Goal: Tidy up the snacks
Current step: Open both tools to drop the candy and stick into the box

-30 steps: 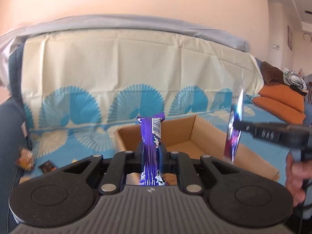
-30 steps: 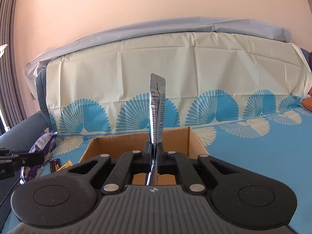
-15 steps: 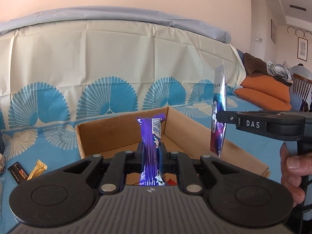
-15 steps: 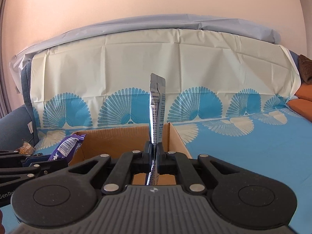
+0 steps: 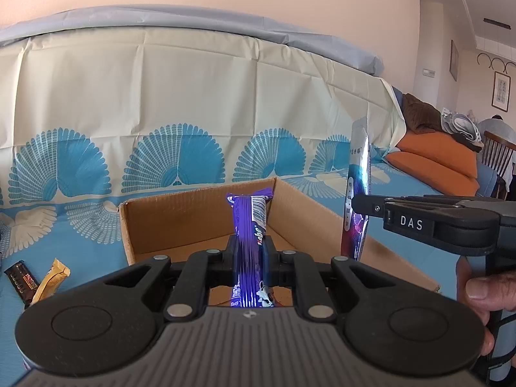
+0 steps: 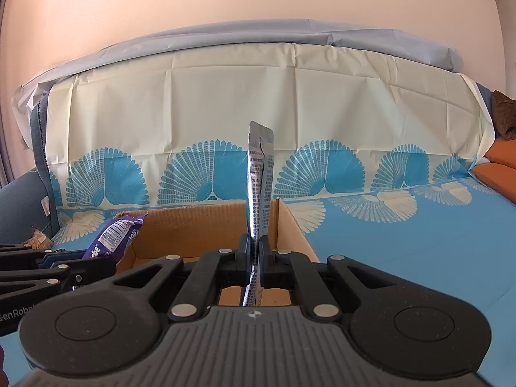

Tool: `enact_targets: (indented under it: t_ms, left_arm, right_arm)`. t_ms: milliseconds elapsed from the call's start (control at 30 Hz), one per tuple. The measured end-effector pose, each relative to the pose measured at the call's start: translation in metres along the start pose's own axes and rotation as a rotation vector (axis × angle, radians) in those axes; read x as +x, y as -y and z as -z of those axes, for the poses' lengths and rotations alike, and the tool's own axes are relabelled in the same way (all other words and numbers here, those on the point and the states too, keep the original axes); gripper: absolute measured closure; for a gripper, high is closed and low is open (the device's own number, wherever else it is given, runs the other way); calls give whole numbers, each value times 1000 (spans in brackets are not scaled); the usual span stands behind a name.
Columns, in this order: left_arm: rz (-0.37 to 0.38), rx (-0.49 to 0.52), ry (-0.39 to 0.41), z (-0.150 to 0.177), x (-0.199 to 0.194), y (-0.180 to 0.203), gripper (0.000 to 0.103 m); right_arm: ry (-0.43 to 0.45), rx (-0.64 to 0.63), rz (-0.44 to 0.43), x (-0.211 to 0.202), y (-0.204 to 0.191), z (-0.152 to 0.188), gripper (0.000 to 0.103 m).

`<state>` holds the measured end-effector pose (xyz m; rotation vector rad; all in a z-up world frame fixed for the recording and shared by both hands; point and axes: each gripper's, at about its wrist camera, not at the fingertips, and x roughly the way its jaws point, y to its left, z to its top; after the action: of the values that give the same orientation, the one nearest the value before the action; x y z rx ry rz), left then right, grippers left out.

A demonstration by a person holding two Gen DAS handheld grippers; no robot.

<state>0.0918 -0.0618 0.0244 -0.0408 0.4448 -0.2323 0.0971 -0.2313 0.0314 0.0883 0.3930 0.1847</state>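
Two hand-held grippers hover side by side above an open cardboard box [image 5: 180, 222] that sits on a blue cloth [image 6: 403, 258] printed with cream and blue fan shapes. The cloth also drapes up over the back of a sofa behind the box.

The left gripper [image 5: 250, 248] has its jaws nearly closed, pinching a purple snack bar [image 5: 250, 225]. The bar stands upright between the jaws, its barcode end pointing up, in front of the box's far wall.

The right gripper [image 6: 254, 254] has its jaws pressed fully together on a thin silver sachet [image 6: 259, 187]. The sachet stands upright on its edge, small printed text running down it, rising above the box's far right corner. In the left camera, a hand [image 5: 483, 293] grips the right gripper's handle at the right edge.

To the left of the box, on the cloth, lie two loose snacks touching each other: a dark brown bar [image 5: 21, 279] and a gold wrapped bar [image 5: 51, 279]. Orange cushions [image 5: 432, 164] rest farther along the sofa, at the right.
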Motion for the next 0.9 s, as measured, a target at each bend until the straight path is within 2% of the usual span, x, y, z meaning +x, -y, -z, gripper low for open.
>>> enact_targets:
  t_ms: [233, 333, 367, 400, 433, 467, 500, 533, 733, 900]
  left_arm:
    - [2, -9, 6, -1, -2, 1, 88]
    - [27, -4, 1, -2, -2, 2, 87]
    - [37, 1, -8, -2, -2, 4, 77]
    - [33, 8, -9, -2, -1, 6, 58]
    - [14, 16, 3, -1, -3, 8, 51]
    - [2, 27, 12, -1, -4, 9, 48]
    - [-4, 38, 15, -1, -4, 11, 48]
    - [-4, 40, 21, -1, -5, 11, 48]
    - [-39, 28, 86, -5, -20, 2, 49]
    - [-53, -8, 114, -20, -57, -27, 65]
  right_arm:
    - [1, -3, -6, 0, 0, 0, 98]
    - [-5, 1, 2, 1, 1, 0, 97]
    - [-7, 3, 10, 2, 0, 0, 96]
    - [-11, 4, 18, 3, 0, 0, 85]
    - [-12, 6, 27, 3, 0, 0, 66]
    - [-9, 8, 36, 3, 0, 0, 56]
    - [-2, 9, 45, 3, -1, 0, 44]
    - [4, 8, 51, 2, -1, 0, 42]
    - [5, 7, 50, 4, -4, 0, 41]
    - [19, 3, 31, 2, -17, 0, 41]
